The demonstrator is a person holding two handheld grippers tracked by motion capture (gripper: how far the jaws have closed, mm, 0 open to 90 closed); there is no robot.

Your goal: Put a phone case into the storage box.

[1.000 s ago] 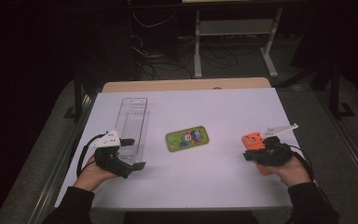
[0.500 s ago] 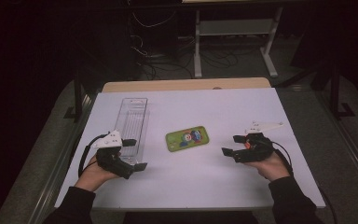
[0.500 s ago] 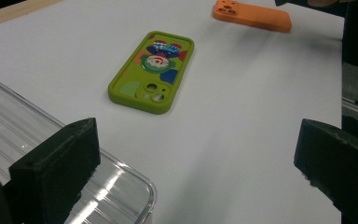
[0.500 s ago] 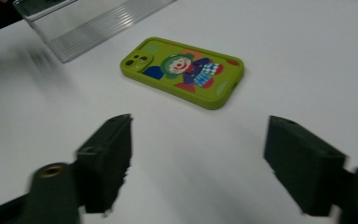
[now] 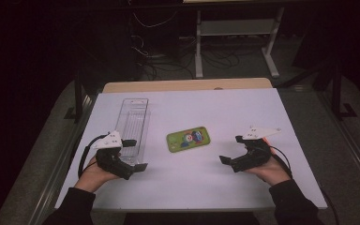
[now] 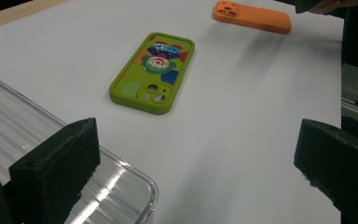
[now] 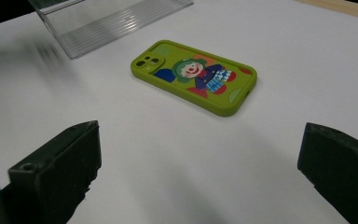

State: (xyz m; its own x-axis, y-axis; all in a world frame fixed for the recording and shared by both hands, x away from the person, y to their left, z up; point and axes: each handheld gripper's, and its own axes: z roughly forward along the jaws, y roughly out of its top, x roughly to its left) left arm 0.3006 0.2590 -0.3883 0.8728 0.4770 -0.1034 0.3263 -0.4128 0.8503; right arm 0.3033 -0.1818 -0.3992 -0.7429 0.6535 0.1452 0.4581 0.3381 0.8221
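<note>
A green phone case [image 5: 188, 139] with a clown picture lies flat at the middle of the white table [image 5: 192, 187]. It also appears as the green case [image 6: 152, 71] and the green case [image 7: 193, 74] ahead of each gripper. My left gripper [image 5: 135, 154] is open at the near end of a clear plastic tray [image 5: 133, 126], its jaws wide apart around nothing [image 6: 196, 186]. My right gripper [image 5: 231, 150] is open too, facing the green case from the right, with bare table between its jaws [image 7: 198, 182]. An orange phone case [image 6: 253, 15] lies flat by the right hand.
The clear tray [image 7: 107, 23] runs lengthwise along the table's left side, and its corner [image 6: 98, 186] sits under my left jaw. A wooden strip [image 5: 187, 85] edges the far side. Beyond it are a dark floor, cables and a white stand [image 5: 234, 28].
My right gripper has swung left and toward the green case, and now covers the orange case in the high view. The left gripper has stayed put.
</note>
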